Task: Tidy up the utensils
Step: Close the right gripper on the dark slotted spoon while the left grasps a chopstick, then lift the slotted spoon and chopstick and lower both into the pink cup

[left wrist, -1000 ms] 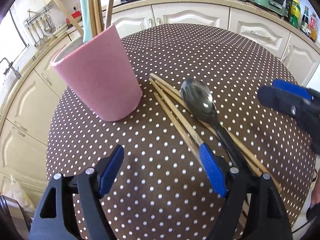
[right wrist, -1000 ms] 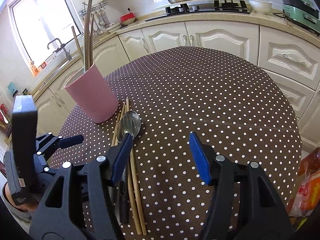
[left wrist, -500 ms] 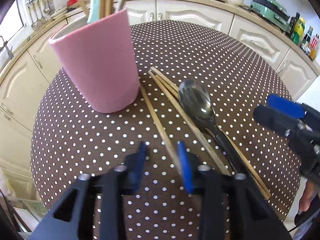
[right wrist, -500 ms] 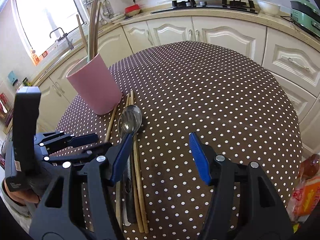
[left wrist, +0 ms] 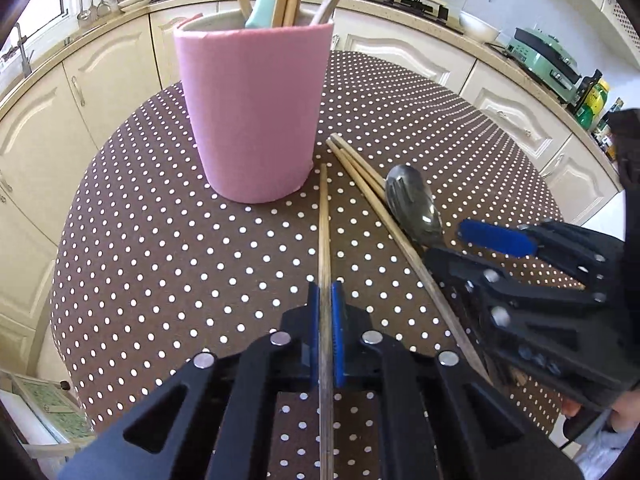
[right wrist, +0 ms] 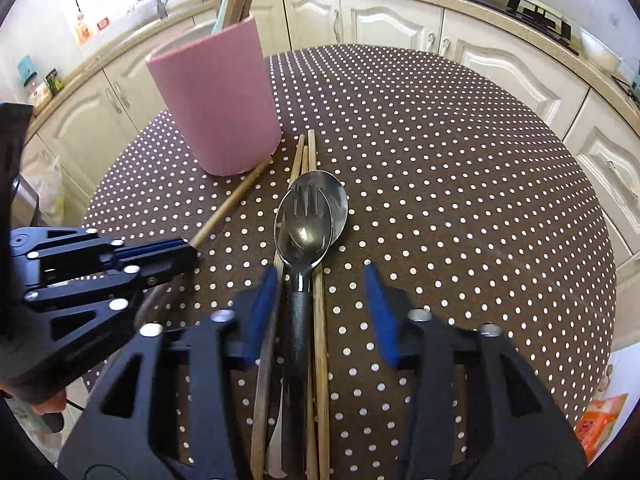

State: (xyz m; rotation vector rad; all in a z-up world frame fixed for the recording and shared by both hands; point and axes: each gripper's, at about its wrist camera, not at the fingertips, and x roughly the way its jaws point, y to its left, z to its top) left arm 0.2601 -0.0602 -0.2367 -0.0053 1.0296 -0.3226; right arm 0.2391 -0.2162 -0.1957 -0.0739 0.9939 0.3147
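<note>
A pink utensil cup [left wrist: 252, 112] stands on the dotted table, holding several wooden sticks and a teal handle; it also shows in the right wrist view [right wrist: 216, 100]. My left gripper [left wrist: 325, 292] is shut on one wooden chopstick [left wrist: 323, 216] whose tip points at the cup's base. In the right wrist view that chopstick [right wrist: 236, 200] runs from the left gripper [right wrist: 188, 250] toward the cup. My right gripper [right wrist: 320, 284] is open, low over a stacked metal spoon and fork [right wrist: 310, 216] lying on more chopsticks [right wrist: 319, 320].
The round table with the brown dotted cloth [right wrist: 460, 200] is ringed by cream kitchen cabinets [right wrist: 384, 20]. A green appliance [left wrist: 544, 54] and bottles sit on the counter at the right. A stove is at the back.
My left gripper closed on one chopstick and swung it away from the bundle toward the cup. My right gripper moved forward and down over the spoon and fork handles.
</note>
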